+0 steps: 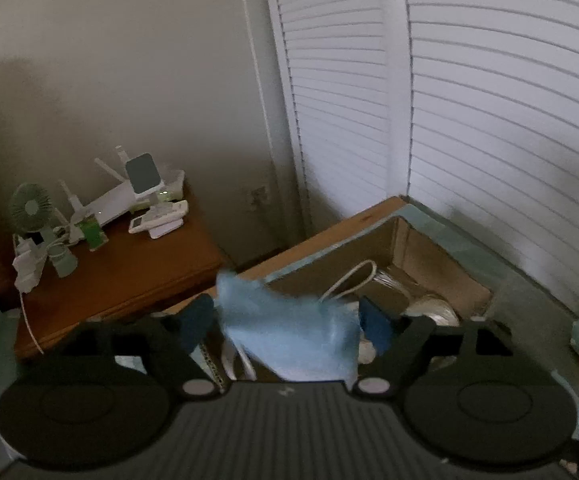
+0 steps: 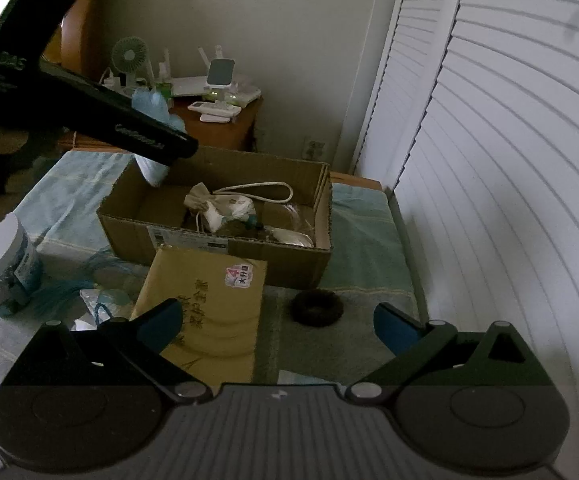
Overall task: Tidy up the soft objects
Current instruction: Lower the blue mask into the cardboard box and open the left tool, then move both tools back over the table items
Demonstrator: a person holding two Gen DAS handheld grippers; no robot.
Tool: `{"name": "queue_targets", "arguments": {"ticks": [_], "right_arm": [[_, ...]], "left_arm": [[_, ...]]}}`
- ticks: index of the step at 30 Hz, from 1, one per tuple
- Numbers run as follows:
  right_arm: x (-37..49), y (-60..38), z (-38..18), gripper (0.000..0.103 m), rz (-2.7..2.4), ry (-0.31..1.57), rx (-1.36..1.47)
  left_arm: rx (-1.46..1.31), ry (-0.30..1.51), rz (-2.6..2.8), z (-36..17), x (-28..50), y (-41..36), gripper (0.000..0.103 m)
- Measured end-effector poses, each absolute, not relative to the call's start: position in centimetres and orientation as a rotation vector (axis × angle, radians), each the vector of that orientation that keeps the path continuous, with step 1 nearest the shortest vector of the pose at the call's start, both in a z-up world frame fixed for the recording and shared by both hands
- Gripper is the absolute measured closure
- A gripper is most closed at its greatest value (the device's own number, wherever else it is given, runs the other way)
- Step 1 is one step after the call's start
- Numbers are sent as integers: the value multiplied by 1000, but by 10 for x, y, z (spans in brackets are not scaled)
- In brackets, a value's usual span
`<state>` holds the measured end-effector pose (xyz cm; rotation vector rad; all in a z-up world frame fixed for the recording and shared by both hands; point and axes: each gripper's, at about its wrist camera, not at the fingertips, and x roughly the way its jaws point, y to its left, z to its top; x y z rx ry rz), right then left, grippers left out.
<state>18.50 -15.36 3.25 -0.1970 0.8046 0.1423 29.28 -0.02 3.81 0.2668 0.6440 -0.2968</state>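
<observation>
My left gripper [image 1: 287,320] holds a light blue soft cloth [image 1: 289,332] between its blue pads, above the near left corner of the open cardboard box [image 1: 441,256]. From the right wrist view the left gripper [image 2: 161,140] hangs over the box [image 2: 249,248] with the blue cloth [image 2: 153,108] bunched in it. The box holds a white drawstring pouch [image 2: 217,208] with a cord and other soft items. My right gripper [image 2: 277,324] is open and empty, low over the bed, with a dark fuzzy hair ring [image 2: 317,306] ahead of it.
A yellow envelope [image 2: 205,312] lies in front of the box. A white jar [image 2: 3,268] and blue netting [image 2: 73,288] are at the left. A wooden side table [image 1: 121,268] with a fan and a router stands behind. Louvered doors [image 2: 509,160] fill the right.
</observation>
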Motion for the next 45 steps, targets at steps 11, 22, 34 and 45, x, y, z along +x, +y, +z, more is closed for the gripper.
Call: {"name": "queue_targets", "arguments": {"ticks": [11,22,34,45], "right_arm": [[169,-154,39,0,155,787,-186],[134,-153,38,0,163,774,-194],[80,-161,15,0,217,768,-210],[47,-173,-23,0,270,805,-236]], "left_arm": [[267,592,-285,53,257,11,6],[227,562,-291,55,177,21,2],[159,609,-272,12,87,29,1],[133,660,-279,-21,60,24,1]]}}
